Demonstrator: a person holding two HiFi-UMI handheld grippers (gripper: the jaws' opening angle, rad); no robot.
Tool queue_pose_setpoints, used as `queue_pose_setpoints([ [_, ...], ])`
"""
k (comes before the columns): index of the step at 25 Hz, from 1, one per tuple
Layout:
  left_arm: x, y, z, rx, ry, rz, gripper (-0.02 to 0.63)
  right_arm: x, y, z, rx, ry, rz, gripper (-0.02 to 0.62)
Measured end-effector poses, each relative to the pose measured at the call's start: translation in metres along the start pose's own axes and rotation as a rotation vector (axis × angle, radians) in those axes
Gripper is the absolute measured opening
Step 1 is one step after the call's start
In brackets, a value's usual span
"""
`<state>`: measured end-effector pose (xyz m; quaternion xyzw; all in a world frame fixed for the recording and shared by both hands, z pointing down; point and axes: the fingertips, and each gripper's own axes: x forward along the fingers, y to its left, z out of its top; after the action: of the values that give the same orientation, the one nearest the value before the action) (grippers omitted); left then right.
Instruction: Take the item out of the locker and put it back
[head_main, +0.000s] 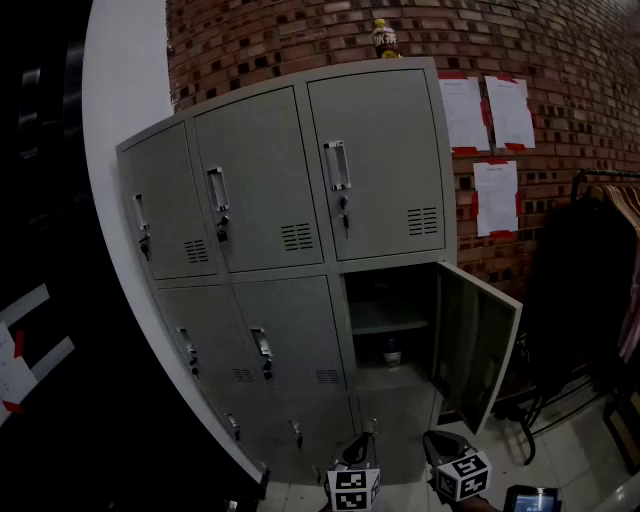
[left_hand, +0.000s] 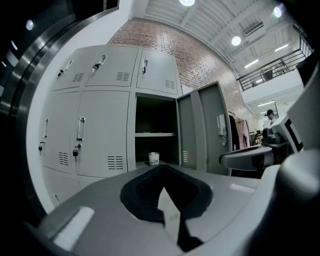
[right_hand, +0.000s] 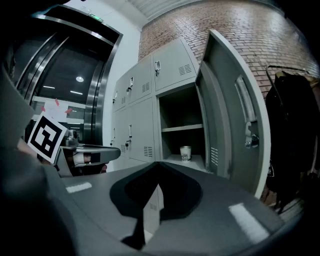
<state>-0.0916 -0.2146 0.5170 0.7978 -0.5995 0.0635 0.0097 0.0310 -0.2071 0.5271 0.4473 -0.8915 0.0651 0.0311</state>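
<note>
Small white cup (head_main: 392, 352), upright on the floor of the one open compartment (head_main: 388, 300), under the inner shelf (head_main: 388, 322). Probably placed near the front edge for an easy straight reach. Not yet picked up.

Door (head_main: 478, 345) swung wide to the right, so the opening is clear for both tools.

Left gripper (head_main: 368, 435) and right gripper (head_main: 432, 442) held low, well apart from the locker bank (head_main: 260, 180). Both aimed at the cup. Jaws pressed together on each, nothing between them. Judged to need spreading before any grasp.

Counts:
- One cup.
- Two grippers.
- Three doors in the top row, three in the middle, one open; bottom row partly cut off.
- One bottle (head_main: 384, 40) on top of the lockers.
- Three paper sheets (head_main: 496, 198) on the brick wall.
</note>
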Motion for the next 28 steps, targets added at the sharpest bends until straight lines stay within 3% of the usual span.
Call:
queue_pose_setpoints([
  [9, 0.078, 0.016, 0.009, 0.001, 0.01, 0.015, 0.002, 0.06, -0.058, 0.006, 0.001, 0.012, 0.003, 0.0],
  [21, 0.184, 0.071, 0.005, -0.004, 0.033, -0.044, 0.002, 0.181, -0.114, 0.003, -0.007, 0.036, -0.072, 0.006],
  [24, 0.201, 0.083, 0.004, -0.018, 0.037, -0.054, 0.002, 0.213, -0.122, 0.001, -0.022, 0.06, -0.067, 0.054],
  [28, 0.216, 0.09, 0.003, -0.022, 0.043, -0.077, 0.002, 0.253, -0.135, 0.0, -0.046, 0.083, -0.069, 0.174],
])
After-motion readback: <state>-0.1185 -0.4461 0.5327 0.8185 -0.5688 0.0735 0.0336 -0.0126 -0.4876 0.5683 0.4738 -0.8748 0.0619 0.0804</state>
